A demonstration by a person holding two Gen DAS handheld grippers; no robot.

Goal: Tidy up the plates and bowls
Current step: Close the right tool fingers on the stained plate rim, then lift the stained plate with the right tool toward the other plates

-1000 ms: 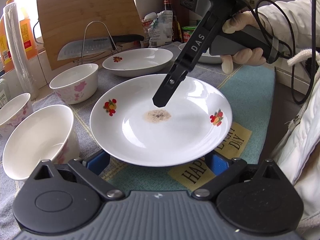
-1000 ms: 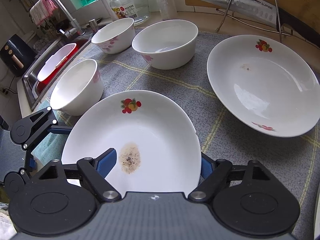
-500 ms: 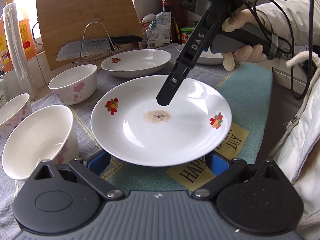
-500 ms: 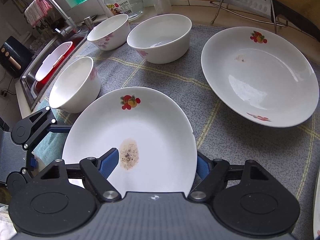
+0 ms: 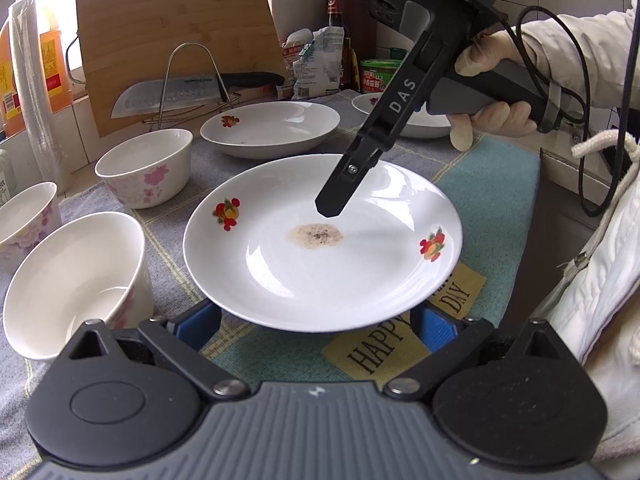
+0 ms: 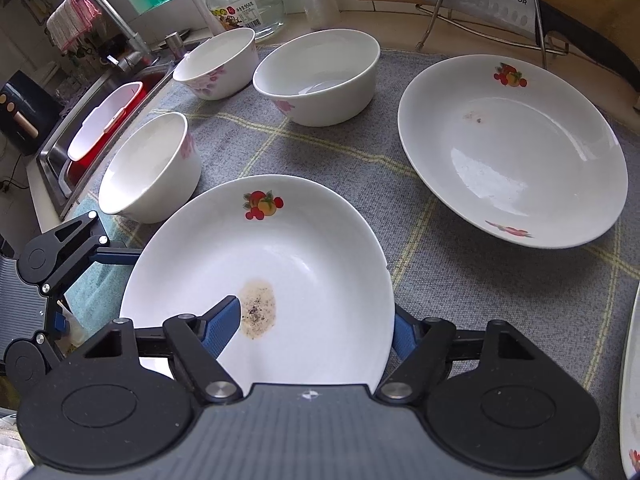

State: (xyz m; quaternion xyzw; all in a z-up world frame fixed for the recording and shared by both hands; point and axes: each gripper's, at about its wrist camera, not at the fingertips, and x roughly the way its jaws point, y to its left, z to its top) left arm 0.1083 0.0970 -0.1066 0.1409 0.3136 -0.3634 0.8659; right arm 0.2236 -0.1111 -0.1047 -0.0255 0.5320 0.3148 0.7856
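Though its contact looks unclear, the closing right tool (image 6: 316, 326) straddles a stained plate (image 6: 288, 248).

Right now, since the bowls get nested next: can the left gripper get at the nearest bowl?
Probably yes. The bowl sits just left of the left gripper, with nothing between them, and the jaws stand open. Only the plate's near edge sits in the open jaws.

Cutting board (image 5: 172, 48), knife (image 5: 180, 94), glass jar (image 6: 244, 0)
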